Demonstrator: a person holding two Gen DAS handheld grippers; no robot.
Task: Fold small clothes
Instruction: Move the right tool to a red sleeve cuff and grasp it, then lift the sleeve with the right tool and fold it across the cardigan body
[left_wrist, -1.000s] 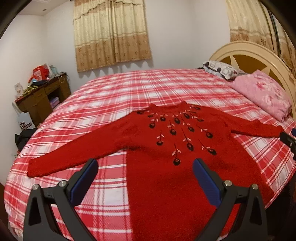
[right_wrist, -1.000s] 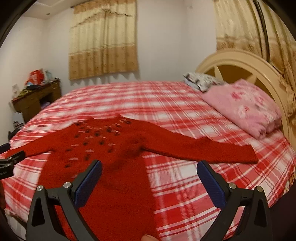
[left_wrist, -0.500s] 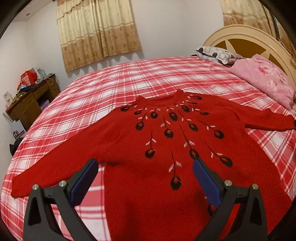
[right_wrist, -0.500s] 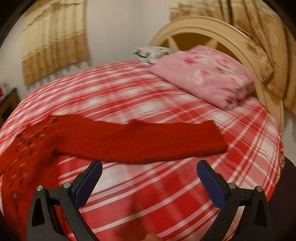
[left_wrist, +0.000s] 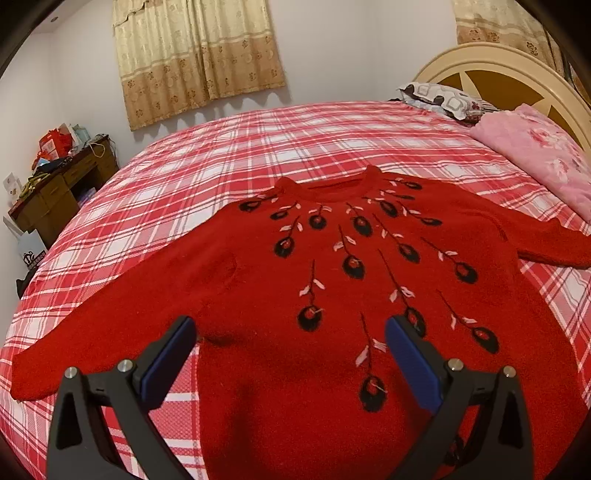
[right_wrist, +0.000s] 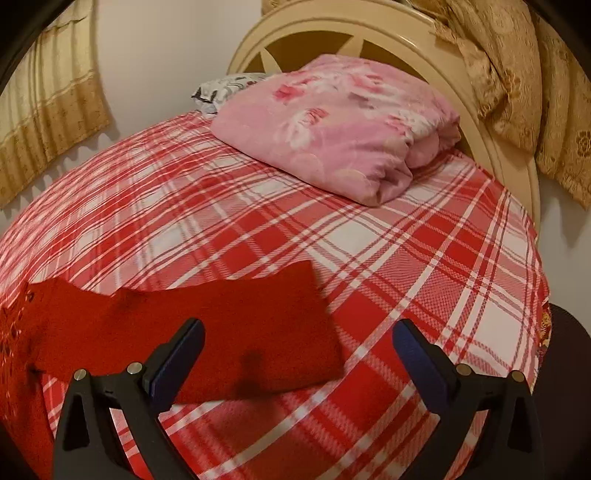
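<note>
My left gripper (left_wrist: 290, 354) hangs over the sweater (left_wrist: 332, 288) – my right gripper (right_wrist: 297, 354) over its sleeve (right_wrist: 221, 332) – both spread wide, gripping nothing.

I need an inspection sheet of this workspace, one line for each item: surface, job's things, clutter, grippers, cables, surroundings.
Surface: bed with a red and white plaid sheet.
Job's things: red sweater lies flat, front up, both sleeves spread; the right sleeve ends by the right gripper.
Clutter: folded pink quilt and patterned pillow at the headboard.
Grippers: left gripper open above the sweater body; right gripper open above the sleeve end; neither holds anything.
Cables: nothing seen.
Surroundings: cream headboard, beige curtains, cluttered wooden desk.
</note>
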